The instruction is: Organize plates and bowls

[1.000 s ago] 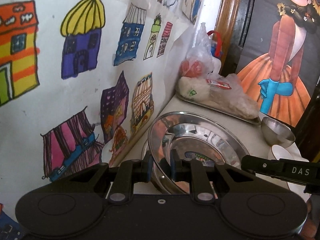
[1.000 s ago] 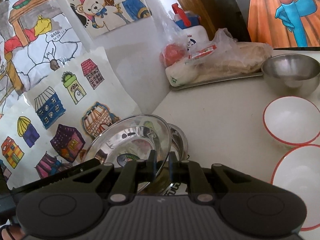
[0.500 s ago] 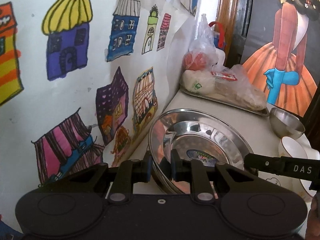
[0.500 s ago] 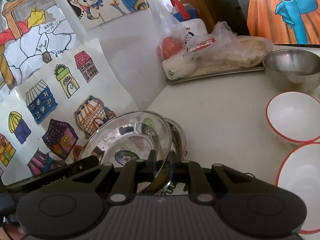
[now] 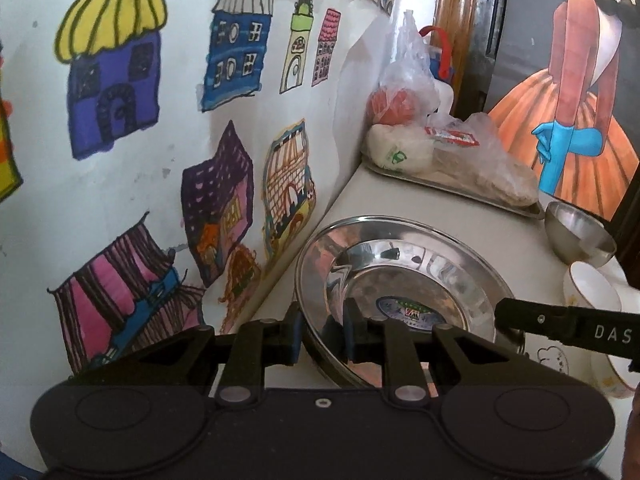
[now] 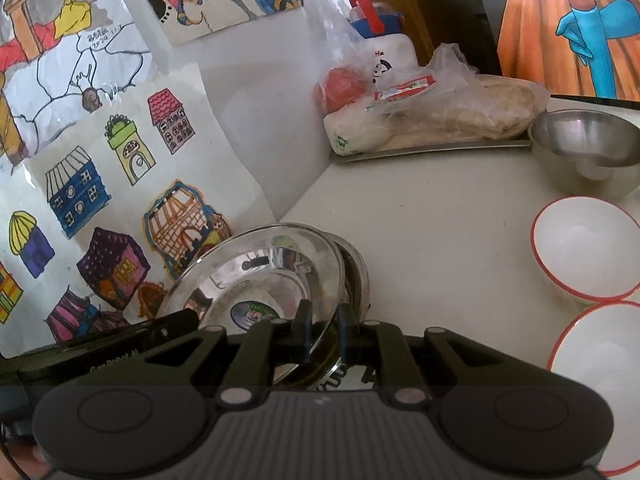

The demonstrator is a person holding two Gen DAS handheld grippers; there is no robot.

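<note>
A shiny steel plate [image 5: 404, 264] with a round sticker in its middle is held tilted over the white counter. My left gripper [image 5: 320, 334] is shut on its near left rim. My right gripper [image 6: 322, 332] is shut on its right rim [image 6: 256, 280]. A second steel plate [image 6: 356, 276] lies under it on the counter. A steel bowl [image 6: 588, 152] stands at the back right, also in the left wrist view [image 5: 576, 236]. Two white bowls with red rims [image 6: 584, 256] [image 6: 600, 376] stand on the right.
The wall on the left is covered with children's drawings [image 5: 120, 92]. A metal tray [image 6: 432, 146] with bagged food, tomatoes and a white bottle stands at the back against the wall. A painted panel of a woman in an orange dress [image 5: 568, 120] is behind.
Both grippers have kept hold of the steel plate and lowered it slightly toward the plate beneath. The view has shifted a little toward the counter.
</note>
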